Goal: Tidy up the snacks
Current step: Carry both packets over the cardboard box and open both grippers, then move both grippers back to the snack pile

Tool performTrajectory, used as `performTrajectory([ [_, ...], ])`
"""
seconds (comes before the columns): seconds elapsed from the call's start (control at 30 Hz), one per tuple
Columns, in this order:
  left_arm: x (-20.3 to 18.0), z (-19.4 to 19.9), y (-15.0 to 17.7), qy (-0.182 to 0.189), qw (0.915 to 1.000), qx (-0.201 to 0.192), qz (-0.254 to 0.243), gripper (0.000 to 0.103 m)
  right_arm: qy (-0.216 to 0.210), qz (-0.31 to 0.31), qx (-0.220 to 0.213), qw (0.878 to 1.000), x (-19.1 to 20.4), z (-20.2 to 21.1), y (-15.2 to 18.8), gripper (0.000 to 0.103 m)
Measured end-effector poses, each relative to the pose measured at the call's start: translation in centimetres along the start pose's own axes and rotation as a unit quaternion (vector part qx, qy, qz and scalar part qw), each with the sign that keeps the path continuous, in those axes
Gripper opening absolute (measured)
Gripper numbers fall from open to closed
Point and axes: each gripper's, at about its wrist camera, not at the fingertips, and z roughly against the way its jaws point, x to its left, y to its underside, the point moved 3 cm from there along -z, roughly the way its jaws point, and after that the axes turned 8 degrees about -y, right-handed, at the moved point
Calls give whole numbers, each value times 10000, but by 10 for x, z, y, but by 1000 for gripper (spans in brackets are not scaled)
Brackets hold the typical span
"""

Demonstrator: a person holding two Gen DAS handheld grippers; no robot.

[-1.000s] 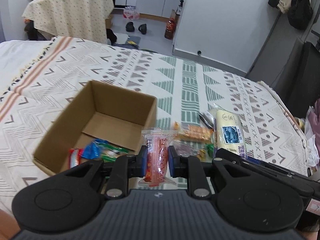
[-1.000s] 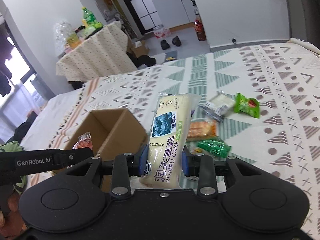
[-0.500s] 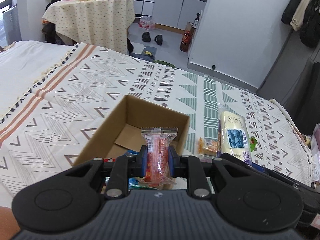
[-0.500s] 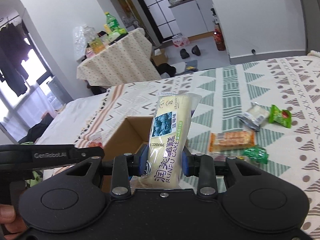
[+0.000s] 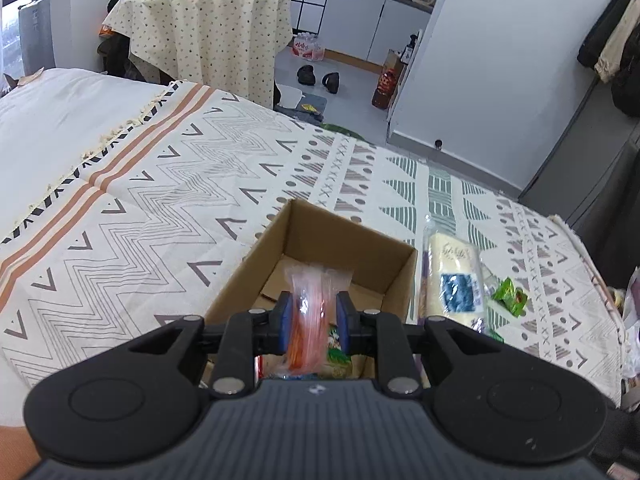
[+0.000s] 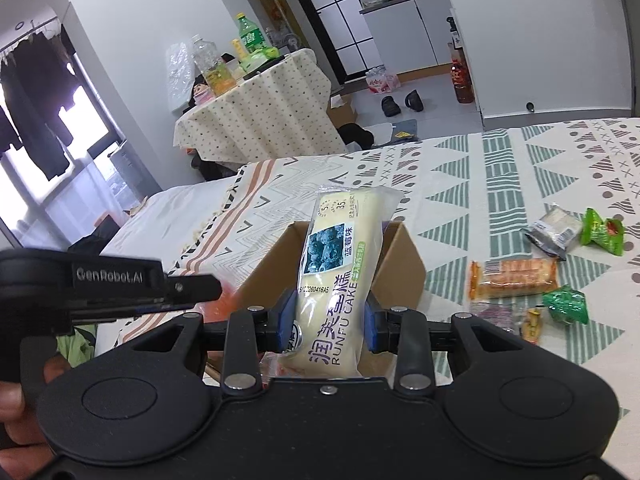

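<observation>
Two wrist views, and each gives us something the other hides.

From the left wrist we look down into the cardboard box (image 5: pixel 332 256), which sits on the patterned bedspread (image 5: pixel 160 208). Our left gripper (image 5: pixel 314 322) is clamped on a clear packet with red-orange contents (image 5: pixel 312 312), blurred, held upright over the near end of the box. Only this view shows the box floor: brown flaps at the far end and, at 6 o'clock just under the packet, a few colourful wrappers (image 5: pixel 336 354) we cannot identify. At 3 o'clock of the box stands the pale cake bar, partly visible, with a green wrapper (image 5: pixel 510 290) beyond it on the bedspread.

From the right wrist the box interior is hidden; we see only its outer walls behind our load. Our right gripper (image 6: pixel 326 322) is closed tight on the cream Runfu Cake bar (image 6: pixel 340 264) with the blueberry picture, tilted slightly and held just in front of the box. This view alone shows the loose snacks at 3 o'clock: an orange biscuit pack (image 6: pixel 514 276), a crumpled green packet (image 6: pixel 566 304), a small yellow piece (image 6: pixel 532 322), a grey-white pack (image 6: pixel 554 230) touching a green-and-red wrapper (image 6: pixel 604 232). At 9 o'clock the other gripper's black arm crosses, with a hand (image 6: pixel 16 412) below it.
</observation>
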Motion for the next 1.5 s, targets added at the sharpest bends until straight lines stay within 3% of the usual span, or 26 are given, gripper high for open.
performTrajectory([
  [0.1, 6, -6, -2, -83, 9999, 125, 44, 32, 4, 6, 45, 10000, 3, -6, 2, 34],
  [0.2, 15, -11, -3, -143, 9994, 251, 180, 52, 33, 5, 74, 10000, 2, -13, 3, 34],
  [0.33, 23, -13, -3, -220, 9991, 296, 203, 73, -24, -12, 95, 10000, 3, -18, 3, 43],
  [0.4, 25, -14, -3, -260, 9990, 308, 187, 77, -5, -9, 55, 10000, 3, -15, 2, 51],
  [0.73, 21, -16, 1, -224, 9987, 455, 37, 83, 290, -150, 110, 9994, -20, 0, -2, 66],
  [0.83, 16, -13, 0, -184, 9990, 412, -60, 84, 396, -164, 192, 9989, -28, 8, -5, 76],
  [1.5, -67, -7, 17, 338, 9980, 238, -479, 85, 752, -762, 130, 9942, -106, 64, 0, 80],
])
